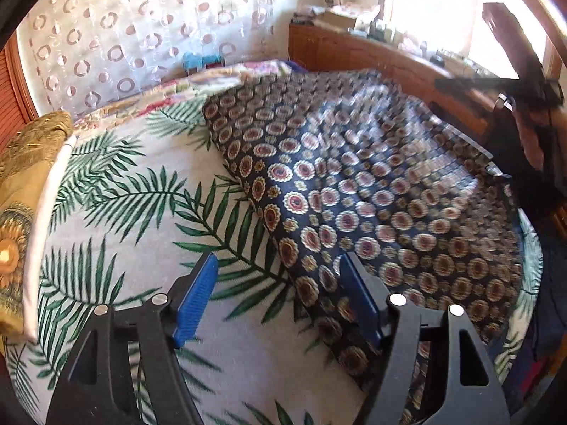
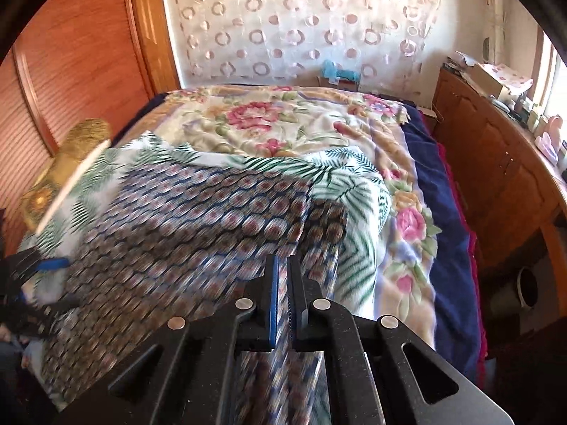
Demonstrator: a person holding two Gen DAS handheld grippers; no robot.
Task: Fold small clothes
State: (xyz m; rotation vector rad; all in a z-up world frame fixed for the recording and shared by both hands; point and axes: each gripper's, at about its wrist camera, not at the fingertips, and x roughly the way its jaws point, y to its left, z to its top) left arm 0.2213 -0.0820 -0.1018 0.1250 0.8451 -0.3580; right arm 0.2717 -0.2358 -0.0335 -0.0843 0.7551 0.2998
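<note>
A dark navy garment with round flower medallions point(image 1: 354, 194) lies spread on a white palm-leaf sheet point(image 1: 124, 212) on the bed. My left gripper point(image 1: 280, 297) is open just above the garment's near left edge, its blue pads astride that edge, holding nothing. My right gripper point(image 2: 282, 297) is shut on a fold of the same garment point(image 2: 198, 226) and holds it lifted; the cloth there is motion-blurred. The right gripper also shows at the far right of the left wrist view point(image 1: 496, 86). The left gripper also shows at the left edge of the right wrist view point(image 2: 39, 272).
A gold sunflower pillow point(image 1: 24, 184) lies at the left of the bed. A floral blanket point(image 2: 283, 124) covers the far part. A wooden cabinet with clutter point(image 2: 496, 163) runs along the right. A circle-patterned curtain point(image 2: 301, 24) hangs behind. A wooden wardrobe point(image 2: 71, 71) stands left.
</note>
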